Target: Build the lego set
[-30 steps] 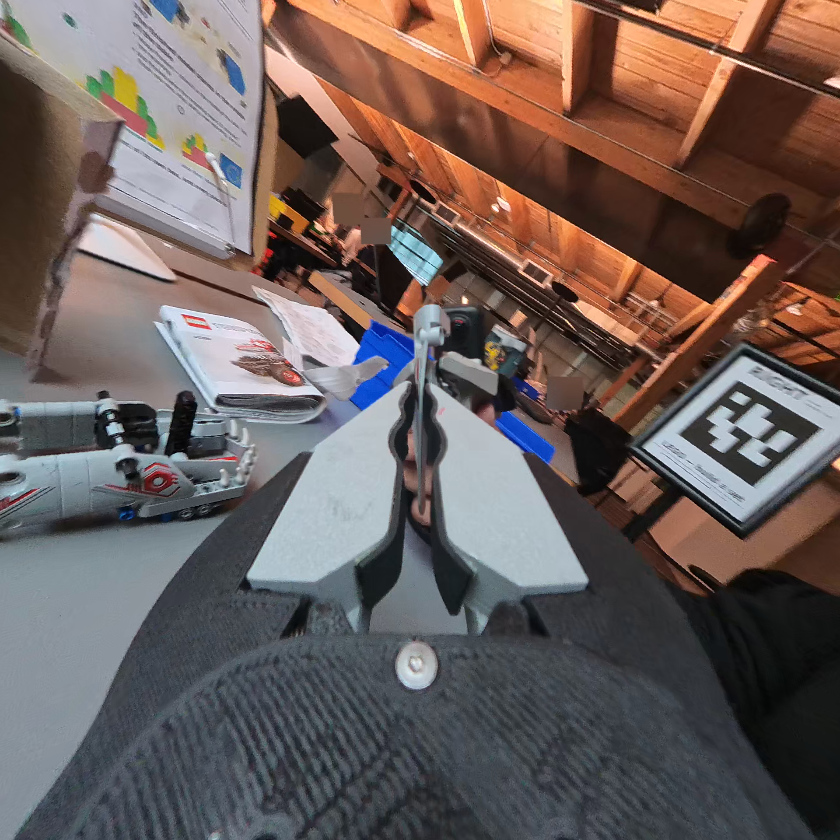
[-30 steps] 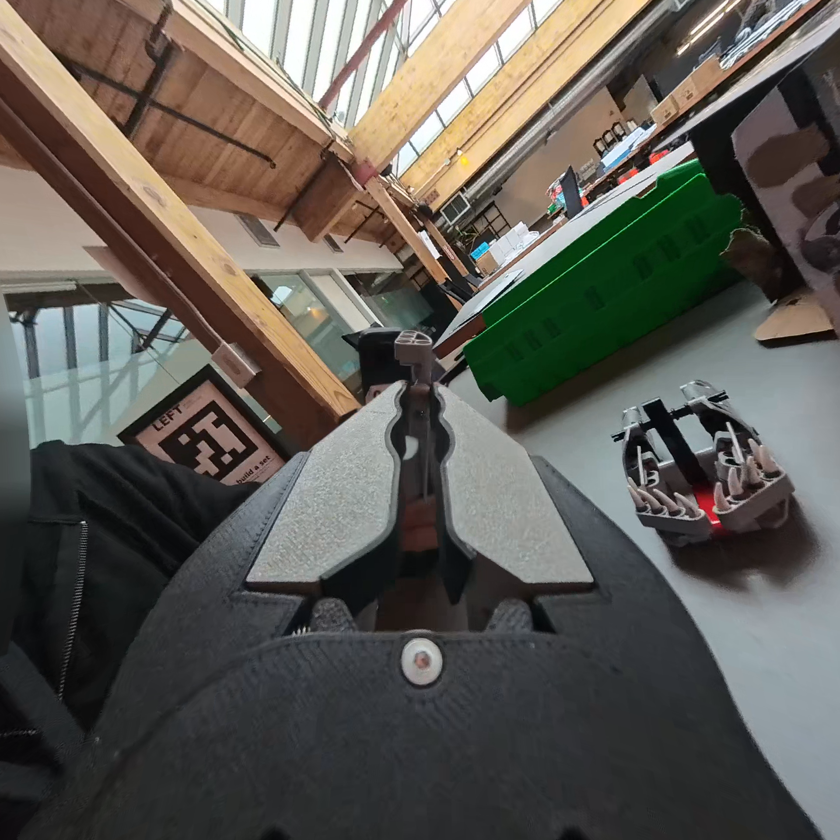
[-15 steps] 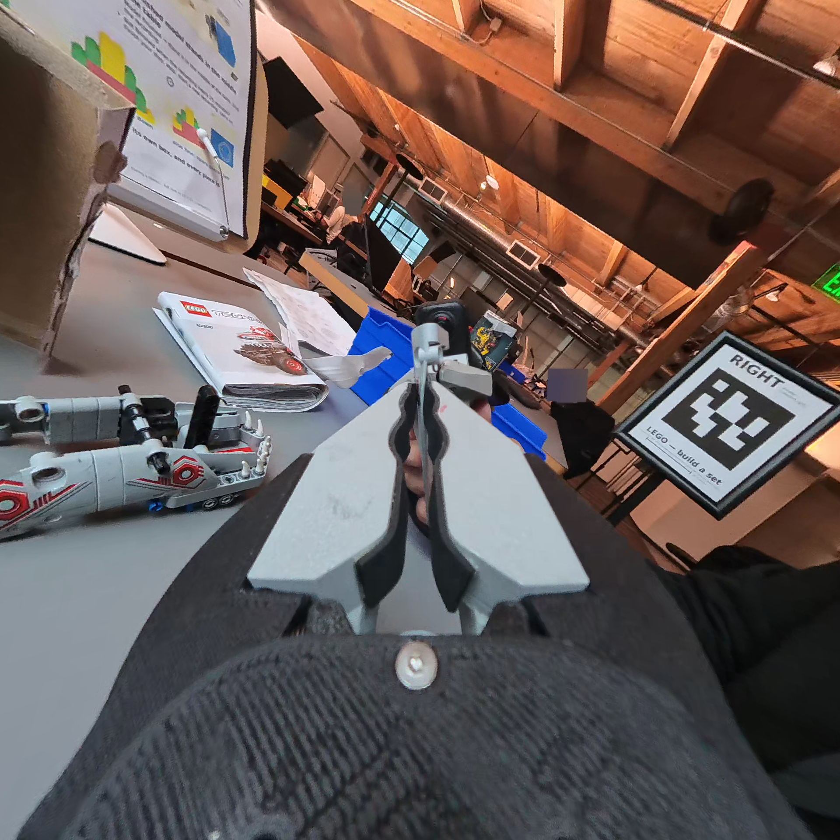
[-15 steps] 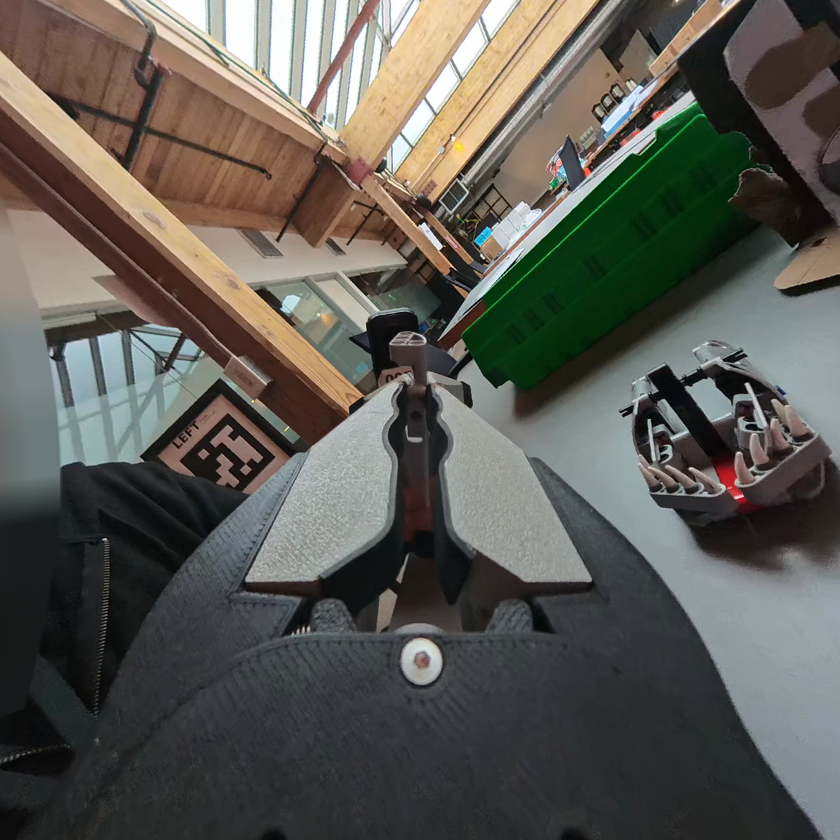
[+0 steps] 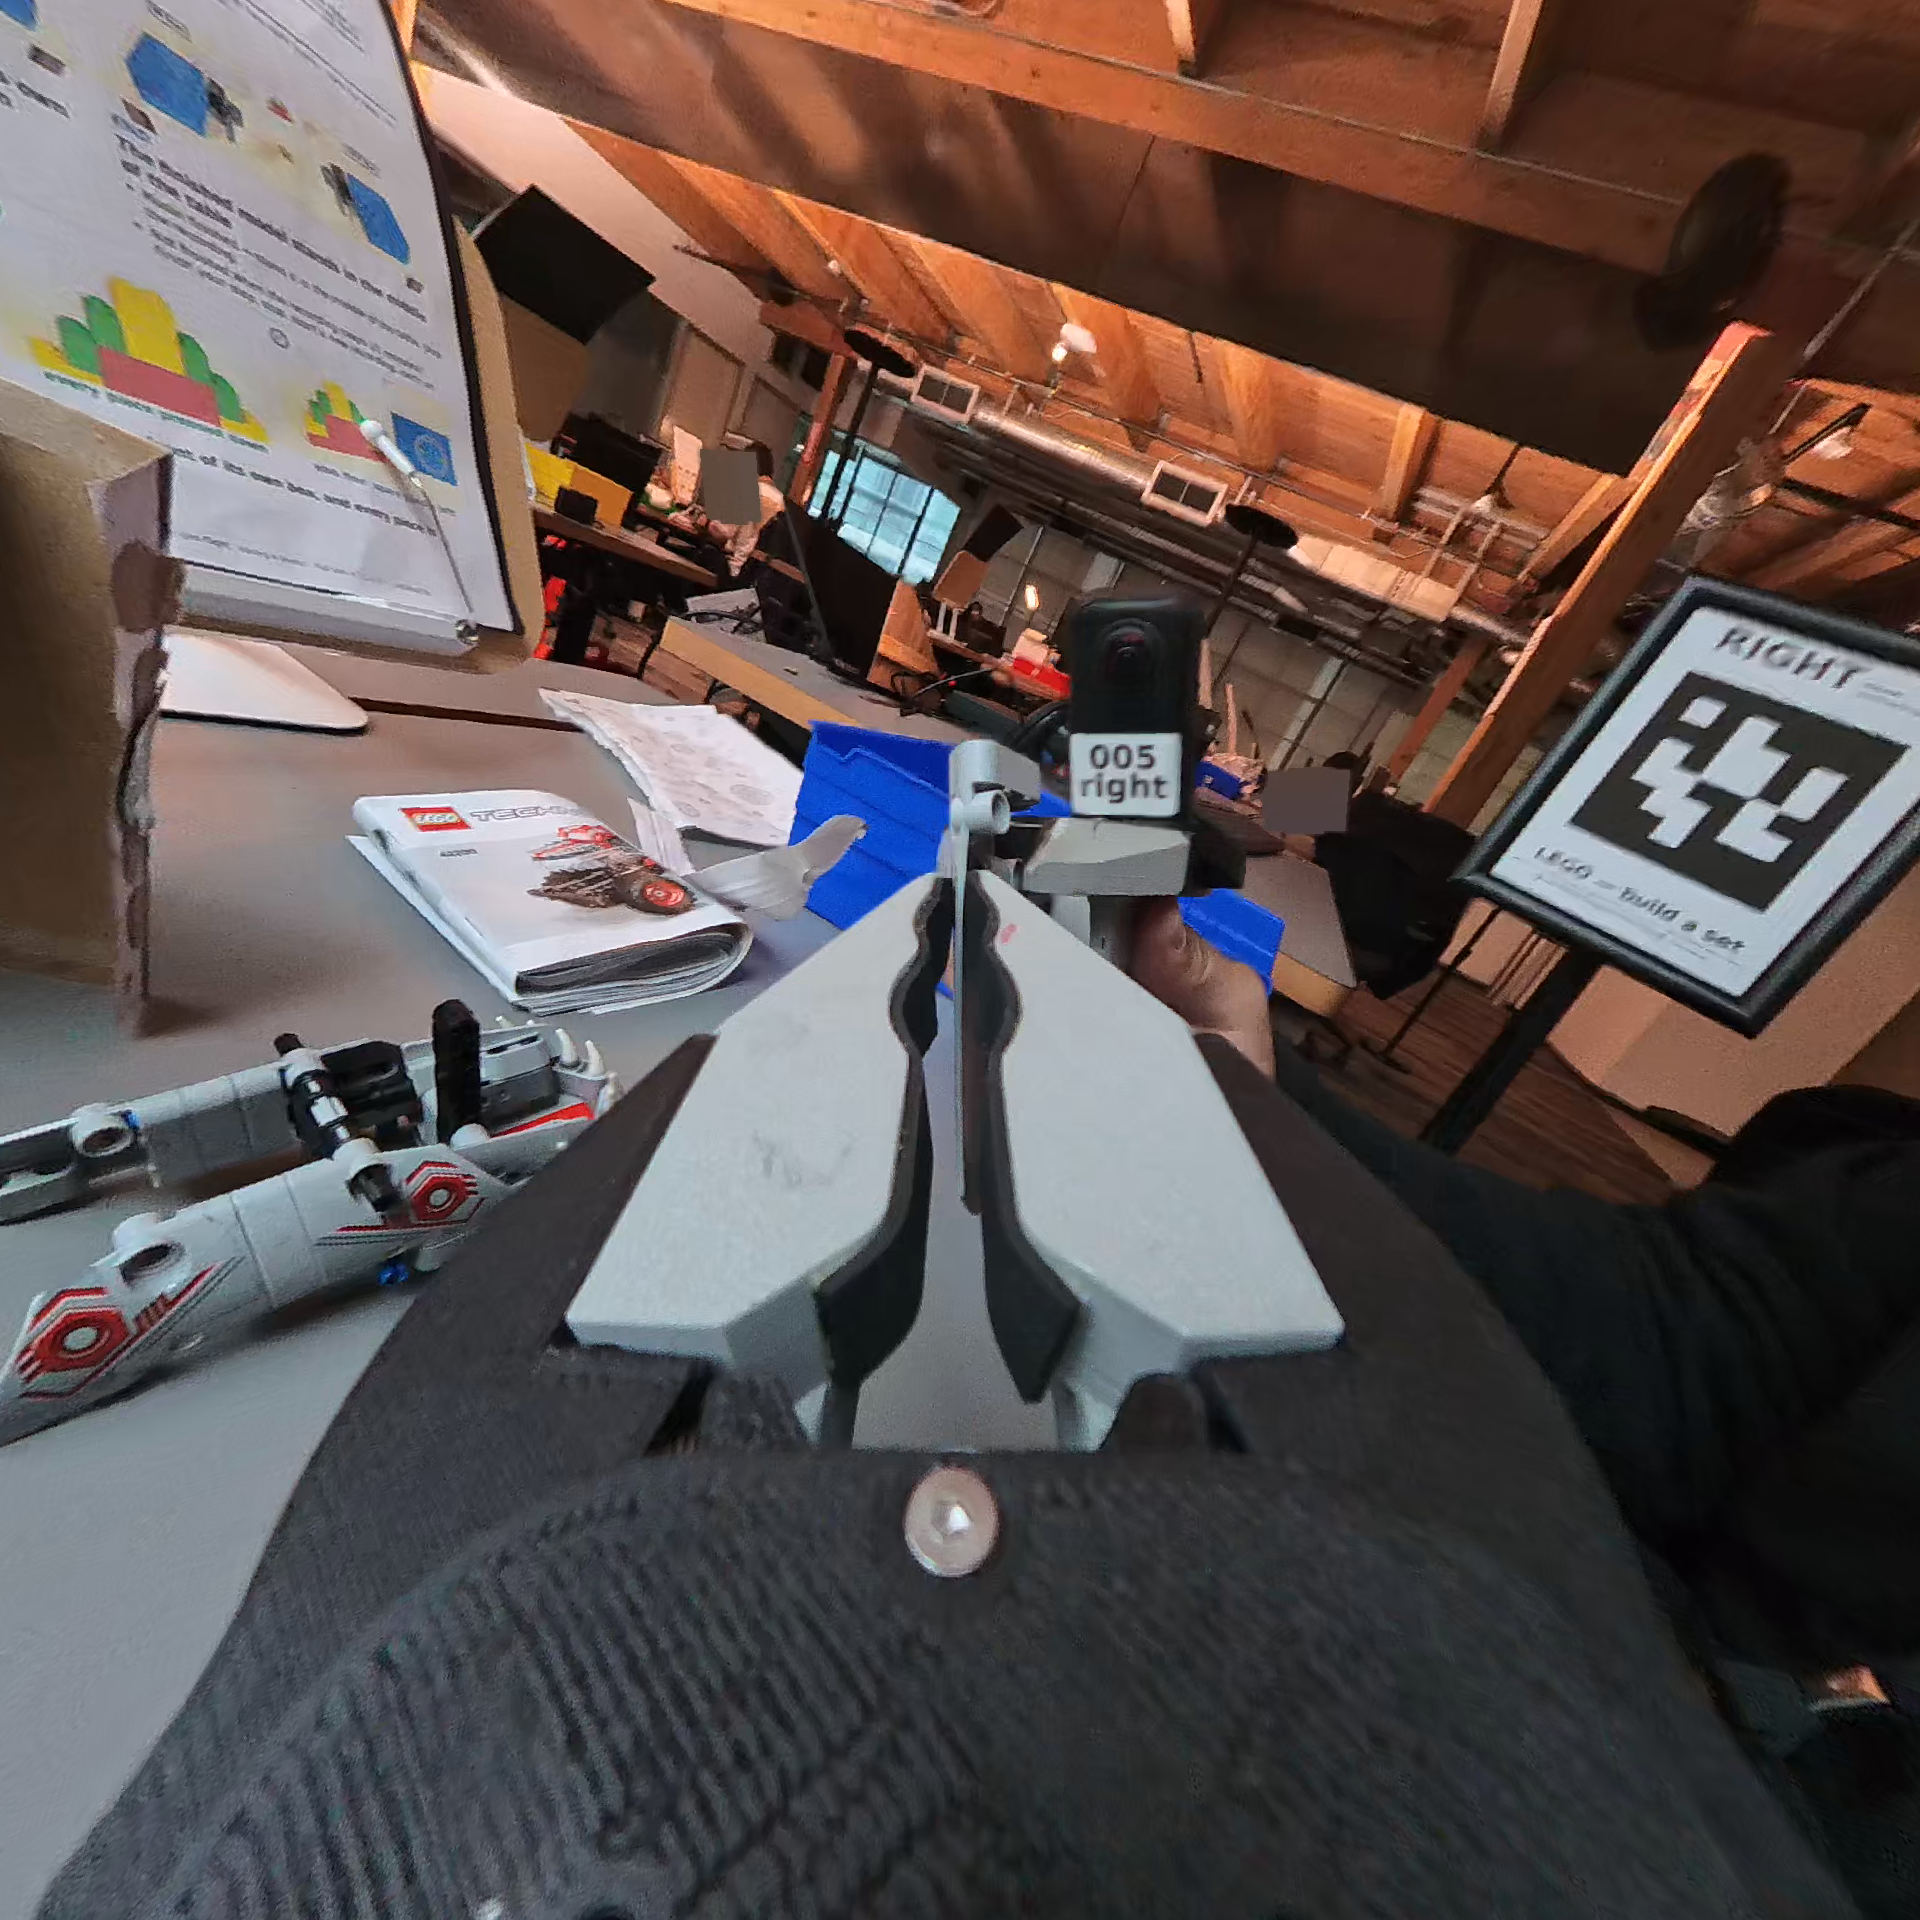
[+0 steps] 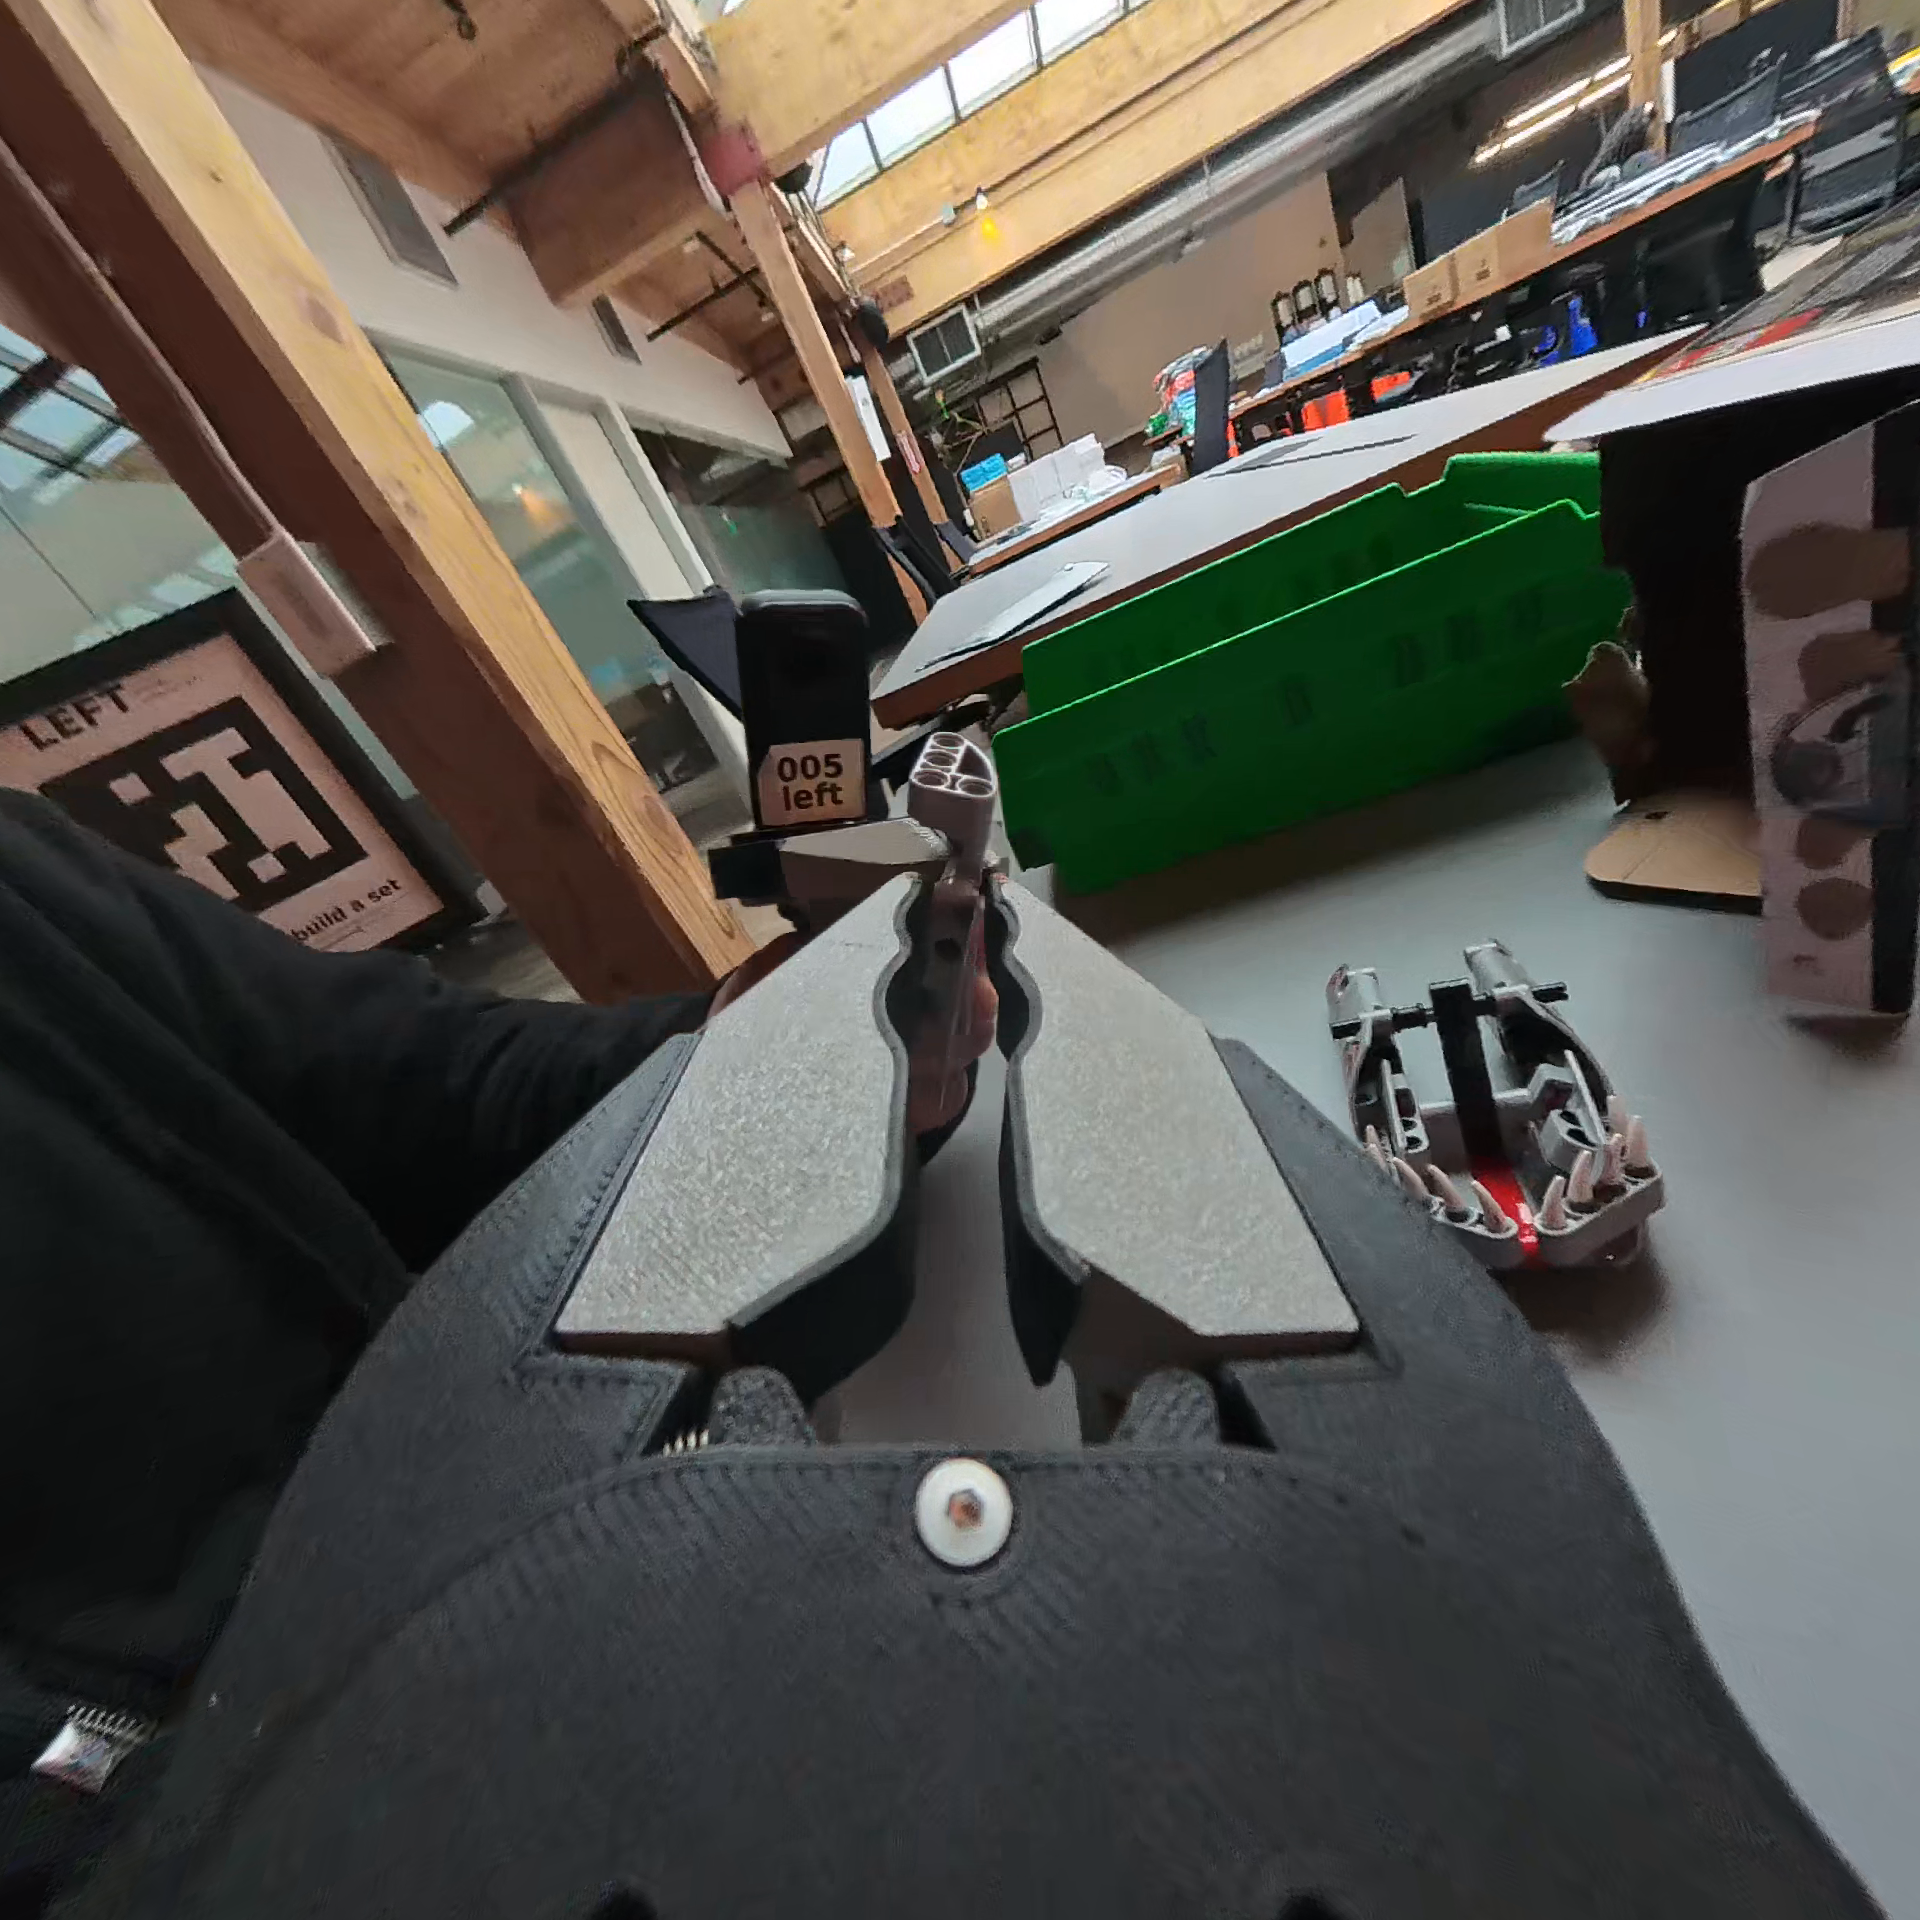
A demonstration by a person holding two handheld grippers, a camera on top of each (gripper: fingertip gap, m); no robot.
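- Left gripper [image 5: 961, 904] is up off the grey table [image 5: 260, 935], jaws pinched tight on a thin grey lego piece [image 5: 966, 997].
- Right gripper [image 6: 951, 914] faces it, jaws clamped on a grey lego beam [image 6: 951, 800].
- The toothed lego model [image 6: 1496, 1132] sits on the table, right of the right gripper.
- Instruction booklet [image 5: 551, 894] lies far left.

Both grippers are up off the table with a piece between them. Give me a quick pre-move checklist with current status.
1. Left gripper shut on the thin grey piece: ok.
2. Right gripper shut on the grey beam: ok.
3. Grippers facing each other, tips close: ok.
4. Piece and beam actually joined: cannot tell.
5. Toothed model flat on the table, apart from both grippers: ok.
6. Booklet readable: not ok, it lies closed.
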